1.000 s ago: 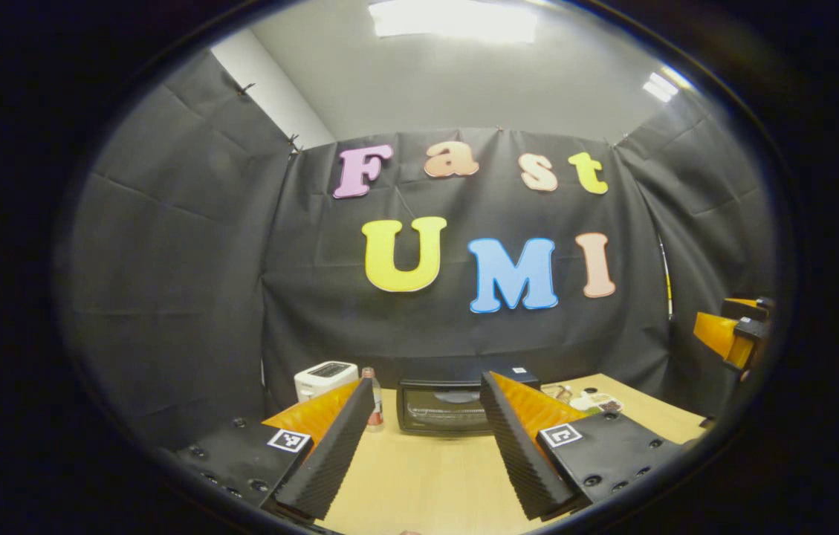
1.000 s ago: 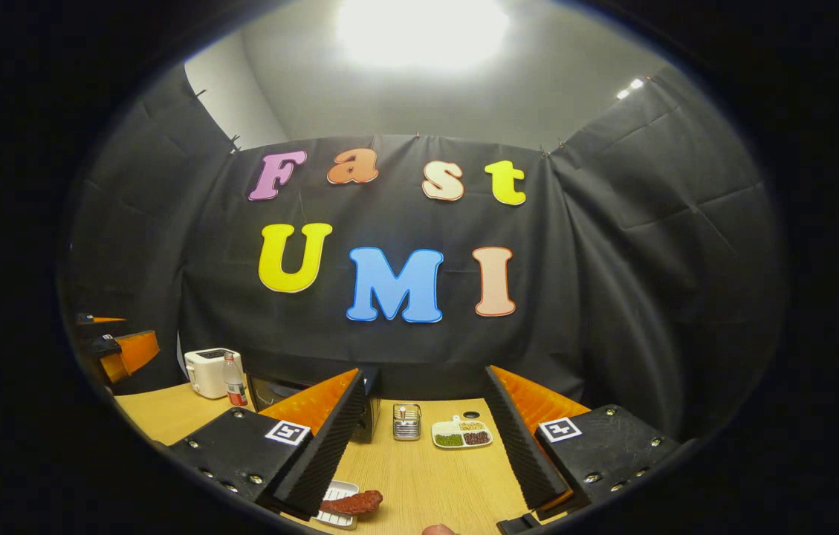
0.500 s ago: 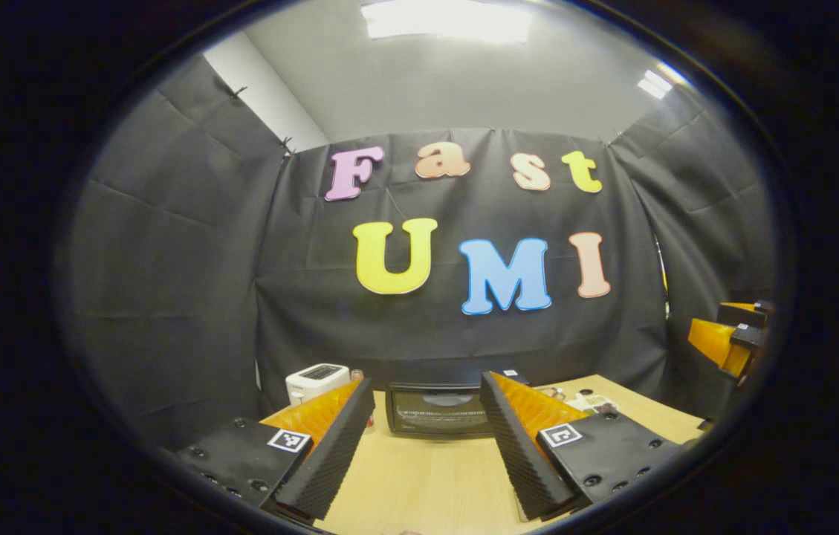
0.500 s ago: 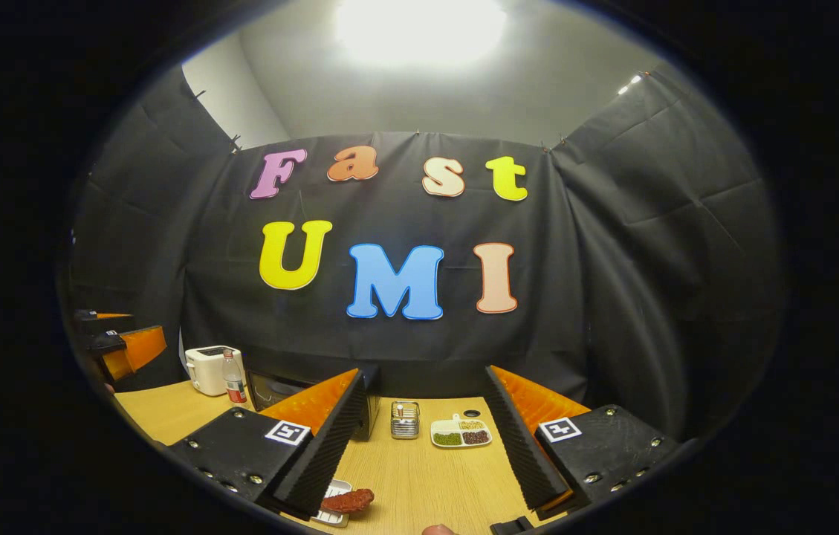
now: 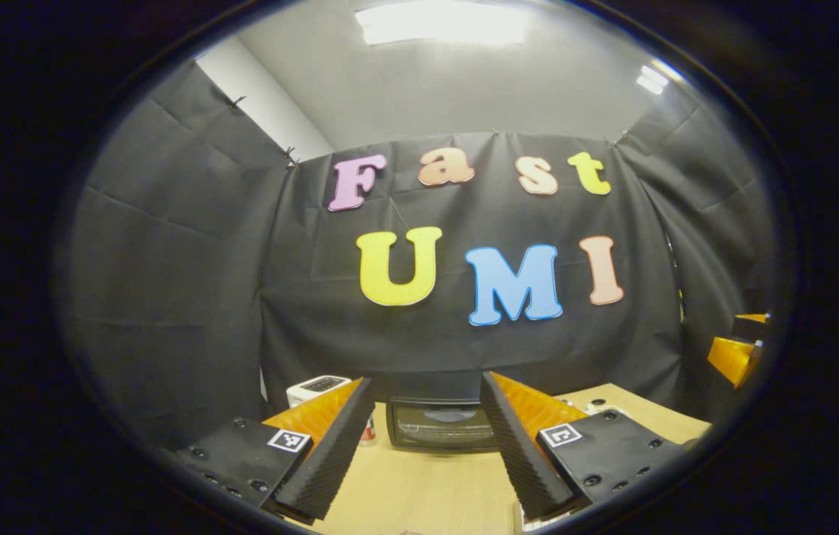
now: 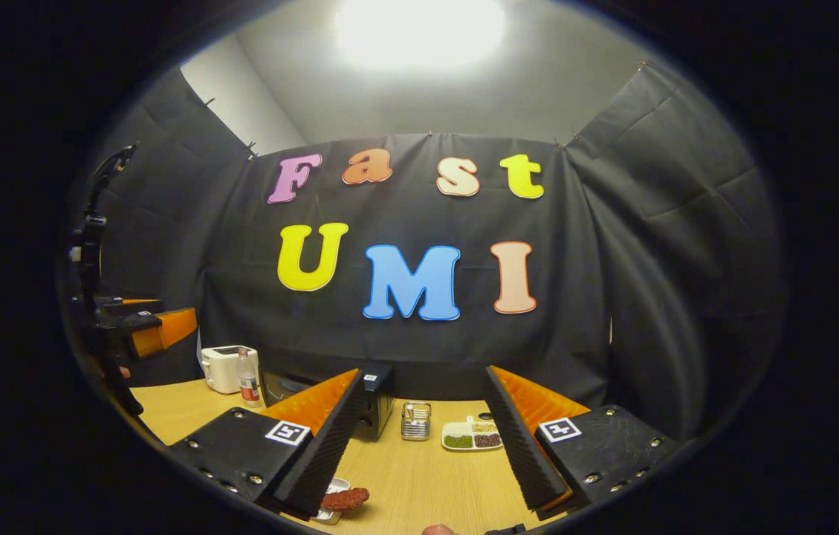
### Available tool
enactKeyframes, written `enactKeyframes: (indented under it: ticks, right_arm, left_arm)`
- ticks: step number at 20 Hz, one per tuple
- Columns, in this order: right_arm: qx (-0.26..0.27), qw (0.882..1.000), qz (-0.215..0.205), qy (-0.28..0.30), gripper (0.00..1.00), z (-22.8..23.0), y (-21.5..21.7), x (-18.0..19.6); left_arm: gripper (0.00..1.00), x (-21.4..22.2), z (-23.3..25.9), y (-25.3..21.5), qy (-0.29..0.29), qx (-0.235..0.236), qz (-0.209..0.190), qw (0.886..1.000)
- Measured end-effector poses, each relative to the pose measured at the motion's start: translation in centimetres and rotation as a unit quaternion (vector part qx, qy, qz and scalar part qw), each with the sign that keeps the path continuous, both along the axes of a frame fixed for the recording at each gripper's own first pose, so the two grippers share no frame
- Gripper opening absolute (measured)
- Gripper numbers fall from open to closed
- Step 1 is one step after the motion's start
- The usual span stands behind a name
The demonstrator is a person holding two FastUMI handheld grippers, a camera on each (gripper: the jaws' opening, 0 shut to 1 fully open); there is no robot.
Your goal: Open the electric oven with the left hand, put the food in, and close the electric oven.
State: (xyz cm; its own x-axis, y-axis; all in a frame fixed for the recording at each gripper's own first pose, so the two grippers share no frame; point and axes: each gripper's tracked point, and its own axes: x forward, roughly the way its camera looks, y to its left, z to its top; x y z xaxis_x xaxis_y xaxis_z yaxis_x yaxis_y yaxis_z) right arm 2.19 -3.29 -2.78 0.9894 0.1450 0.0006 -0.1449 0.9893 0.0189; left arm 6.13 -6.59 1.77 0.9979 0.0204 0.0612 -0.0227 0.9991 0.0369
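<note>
The electric oven (image 5: 440,425), door closed, sits at the far side of the surface (image 5: 419,490) dead ahead between the spread, empty fingers of the left gripper (image 5: 425,446), nearer it than the right gripper (image 6: 419,446), likewise spread and empty.

A pale wooden surface (image 6: 404,475) carries everything. At its far left stands a white toaster (image 6: 222,368) with a small bottle (image 6: 247,383) just beside it. The black oven (image 5: 440,425) sits next to them, door closed. Right of the oven are a small wire holder (image 6: 415,421) and a divided dish (image 6: 473,437). Near the front edge, a reddish piece of food (image 6: 345,498) lies on a small white tray (image 6: 330,505).
</note>
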Motion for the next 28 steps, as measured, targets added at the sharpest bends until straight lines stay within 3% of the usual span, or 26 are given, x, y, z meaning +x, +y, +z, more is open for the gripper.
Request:
enactKeyframes:
  ticks: [2, 5, 8, 10, 11, 12, 13, 15, 16, 17, 21, 22, 24, 25, 26, 28]
  right_arm:
    - [0.000, 1.000, 0.003, 0.003, 0.96, -0.1, -0.1, 0.6]
    - [0.005, 1.000, -0.001, 0.007, 0.96, -0.2, 0.2, 1.8]
    - [0.017, 1.000, -0.019, 0.013, 0.96, -0.2, 0.4, 3.2]
    - [0.018, 0.999, -0.026, 0.010, 0.96, 0.0, 1.0, 4.1]
    - [0.017, 0.999, -0.030, 0.015, 0.96, -0.4, 1.2, 4.5]
    - [0.019, 0.999, -0.035, 0.019, 0.96, -0.7, 1.4, 4.9]
    - [0.021, 0.999, -0.040, 0.023, 0.96, -0.8, 1.6, 5.3]
    - [0.025, 0.998, -0.049, 0.032, 0.96, -1.4, 1.9, 5.9]
    - [0.025, 0.998, -0.053, 0.036, 0.96, -1.5, 2.0, 6.1]
    - [0.024, 0.997, -0.060, 0.038, 0.96, -1.5, 2.0, 6.4]
    - [0.017, 0.995, -0.092, 0.036, 0.96, -1.3, 1.4, 7.2]
    - [0.013, 0.994, -0.099, 0.036, 0.96, -1.1, 1.3, 7.3]
    - [0.001, 0.993, -0.116, 0.035, 0.96, -0.9, 0.7, 7.4]
    - [-0.005, 0.991, -0.125, 0.036, 0.96, -0.9, 0.5, 7.3]
    - [-0.009, 0.990, -0.134, 0.037, 0.96, -0.8, 0.3, 7.2]
    - [-0.014, 0.988, -0.150, 0.040, 0.96, -0.9, -0.1, 7.1]
  left_arm:
    - [0.93, 1.8, -0.2, -0.2, 0.002, 0.005, 0.000, 1.000]
    - [1.00, 5.0, -0.8, -0.9, 0.000, 0.001, -0.011, 1.000]
    - [1.00, 8.9, -1.9, -1.4, 0.006, -0.005, -0.027, 1.000]
    - [0.91, 11.8, -2.2, -1.5, 0.004, -0.005, -0.035, 0.999]
    - [1.00, 13.3, -2.9, -1.6, 0.006, -0.004, -0.039, 0.999]
    - [1.00, 14.7, -3.5, -1.7, 0.009, -0.005, -0.044, 0.999]
    - [1.00, 15.8, -4.2, -1.9, 0.013, -0.006, -0.050, 0.999]
    - [0.91, 18.1, -5.7, -2.1, 0.023, -0.007, -0.057, 0.998]
    - [0.96, 19.0, -6.4, -2.3, 0.026, -0.007, -0.061, 0.998]
    - [0.91, 19.9, -7.2, -2.6, 0.031, -0.006, -0.066, 0.997]
    - [0.92, 24.0, -11.6, -4.0, 0.064, 0.002, -0.083, 0.994]
    - [1.00, 25.1, -12.5, -4.4, 0.072, 0.002, -0.088, 0.994]
    - [1.00, 26.8, -14.4, -4.9, 0.086, 0.003, -0.095, 0.992]
    - [0.92, 27.7, -15.3, -5.3, 0.092, 0.004, -0.098, 0.991]
    - [1.00, 28.4, -16.1, -5.7, 0.098, 0.006, -0.102, 0.990]
    - [1.00, 29.8, -17.8, -6.2, 0.109, 0.012, -0.107, 0.988]
